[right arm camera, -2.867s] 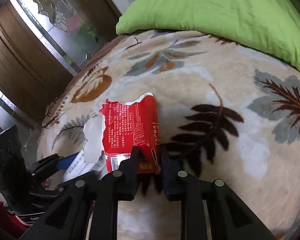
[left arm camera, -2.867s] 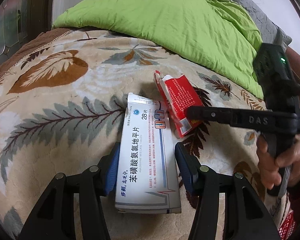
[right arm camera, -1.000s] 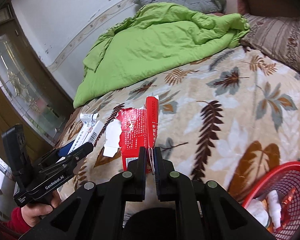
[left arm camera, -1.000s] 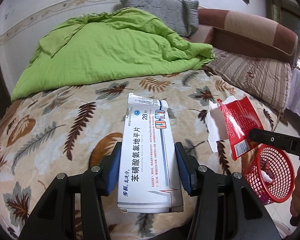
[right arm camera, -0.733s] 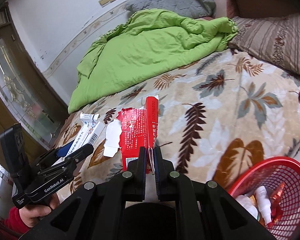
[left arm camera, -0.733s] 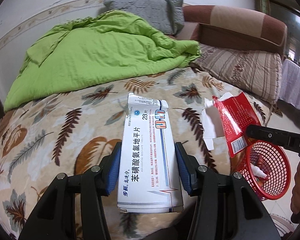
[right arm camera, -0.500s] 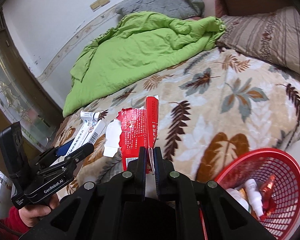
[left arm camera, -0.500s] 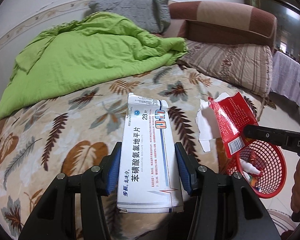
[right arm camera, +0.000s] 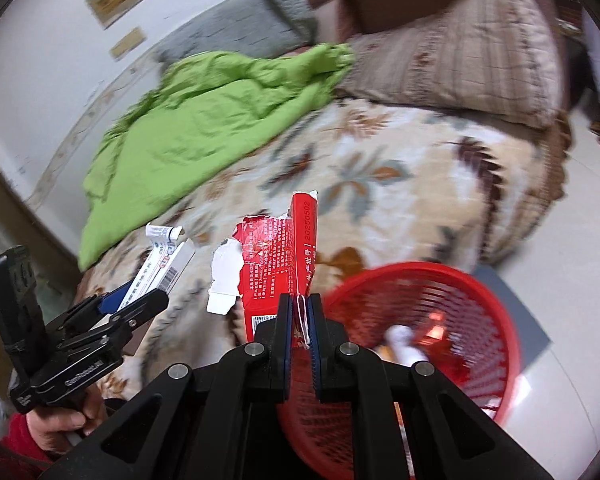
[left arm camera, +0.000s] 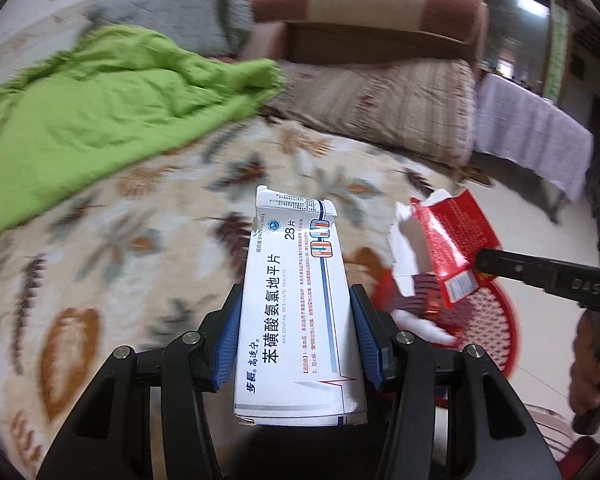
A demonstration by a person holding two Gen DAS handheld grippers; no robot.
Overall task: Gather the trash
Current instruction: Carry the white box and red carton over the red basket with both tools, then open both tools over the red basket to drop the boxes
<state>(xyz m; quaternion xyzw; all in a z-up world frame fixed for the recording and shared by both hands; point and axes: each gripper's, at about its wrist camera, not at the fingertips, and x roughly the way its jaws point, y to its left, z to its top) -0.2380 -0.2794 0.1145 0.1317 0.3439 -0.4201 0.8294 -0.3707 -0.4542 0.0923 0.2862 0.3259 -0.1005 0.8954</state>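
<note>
Two grips loaded. Left gripper [left arm camera: 296, 344] clamps the white medicine box [left arm camera: 298, 308] between blue pads, jaws partly apart, above the leaf-print blanket [left arm camera: 112, 240]. Right gripper [right arm camera: 300, 324] pinched tight on the torn red carton [right arm camera: 278, 268], at the near rim of the red mesh basket [right arm camera: 480, 308] on the floor.
</note>
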